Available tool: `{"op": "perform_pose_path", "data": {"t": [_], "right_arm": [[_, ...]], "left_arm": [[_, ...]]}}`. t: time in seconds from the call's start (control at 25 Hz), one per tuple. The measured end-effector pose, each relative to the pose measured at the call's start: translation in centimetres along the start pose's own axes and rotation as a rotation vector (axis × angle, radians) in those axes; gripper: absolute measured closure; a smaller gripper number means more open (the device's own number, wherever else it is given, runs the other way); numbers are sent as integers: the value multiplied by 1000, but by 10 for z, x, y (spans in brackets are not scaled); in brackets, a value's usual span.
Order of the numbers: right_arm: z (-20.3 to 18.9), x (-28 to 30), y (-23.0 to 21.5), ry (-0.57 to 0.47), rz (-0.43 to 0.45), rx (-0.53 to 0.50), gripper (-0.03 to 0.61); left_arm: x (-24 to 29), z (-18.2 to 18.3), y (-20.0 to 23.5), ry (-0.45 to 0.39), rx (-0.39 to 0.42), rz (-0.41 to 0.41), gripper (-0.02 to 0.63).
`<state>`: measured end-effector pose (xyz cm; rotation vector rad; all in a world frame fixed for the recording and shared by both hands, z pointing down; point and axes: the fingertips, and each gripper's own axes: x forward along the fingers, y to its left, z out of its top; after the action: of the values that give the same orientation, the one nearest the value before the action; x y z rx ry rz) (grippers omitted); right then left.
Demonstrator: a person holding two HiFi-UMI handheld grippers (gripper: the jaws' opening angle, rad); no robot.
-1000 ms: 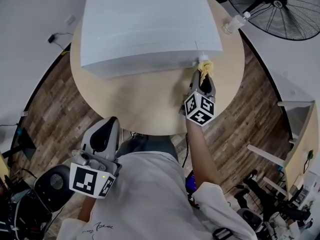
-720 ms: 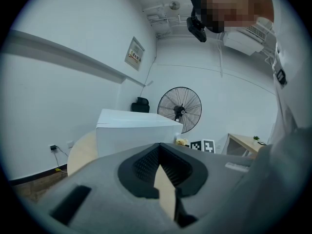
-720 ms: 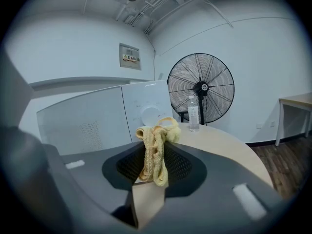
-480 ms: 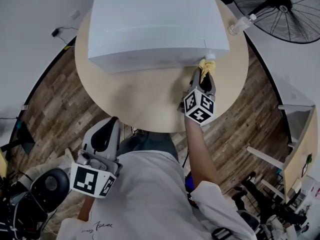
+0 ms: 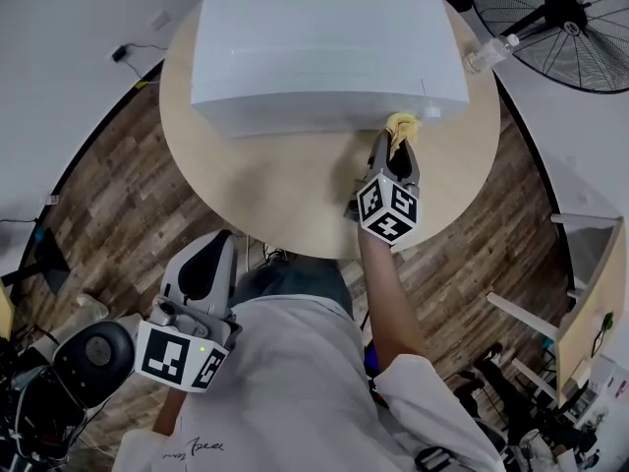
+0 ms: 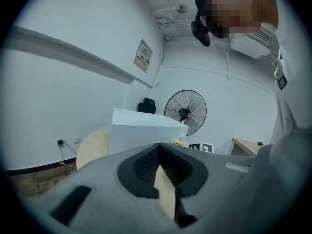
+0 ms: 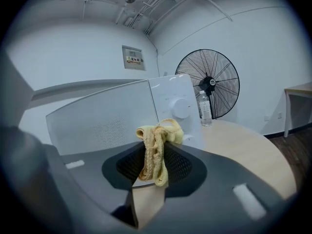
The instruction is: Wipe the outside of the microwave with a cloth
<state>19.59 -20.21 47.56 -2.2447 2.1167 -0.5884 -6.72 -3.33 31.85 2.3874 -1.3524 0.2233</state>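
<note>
The cloth [image 7: 157, 145], yellow and bunched, was pinched between the closed jaws of the right gripper [image 5: 397, 144], with a crumpled wad standing out past the fingertips. The wad was pressed to the lower right corner of the microwave's front. In the right gripper view it was seen just below the round dial [image 7: 179, 107] of the control panel.

The microwave [image 5: 324, 52], a white box, was set on a round, pale wooden table [image 5: 285, 195], towards its far side, with its door turned to the person. The right gripper was stretched out over the tabletop on an extended arm, its marker cube turned upward.

The left gripper [image 5: 201, 273] was held low beside the person's body, off the table's near edge. Its jaws were pressed together and nothing was caught between them; in its own view it was pointed up at the microwave from below tabletop level.

A clear plastic bottle [image 5: 488, 55] was seen at the table's right rim, just beside the microwave's right rear corner. A black standing fan [image 5: 560, 18] was placed on the floor beyond the bottle, near the white wall. The floor [image 5: 108, 195] around the table was laid with dark wood planks.
</note>
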Motion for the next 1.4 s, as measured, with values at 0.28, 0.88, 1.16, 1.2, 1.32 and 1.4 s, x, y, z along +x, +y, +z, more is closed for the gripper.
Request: {"op": "perform_pose_path", "data": {"t": [0.28, 0.88, 1.16, 1.2, 1.32, 1.4], "right_arm": [[0, 1, 23, -14, 25, 13, 457], [-14, -3, 64, 6, 83, -18, 456], [-21, -5, 89, 21, 112, -33, 456], [-23, -6, 95, 24, 120, -37, 456], [-29, -10, 114, 33, 151, -45, 456], [-33, -11, 127, 39, 172, -49, 456]], "left_arm": [[-11, 0, 11, -11, -29, 24, 620], [-30, -6, 35, -18, -57, 54, 620], [-34, -6, 44, -23, -62, 44, 620], [-35, -5, 45, -24, -61, 42, 620], [-41, -5, 51, -28, -64, 45, 620], [-45, -5, 54, -32, -66, 51, 620]]}}
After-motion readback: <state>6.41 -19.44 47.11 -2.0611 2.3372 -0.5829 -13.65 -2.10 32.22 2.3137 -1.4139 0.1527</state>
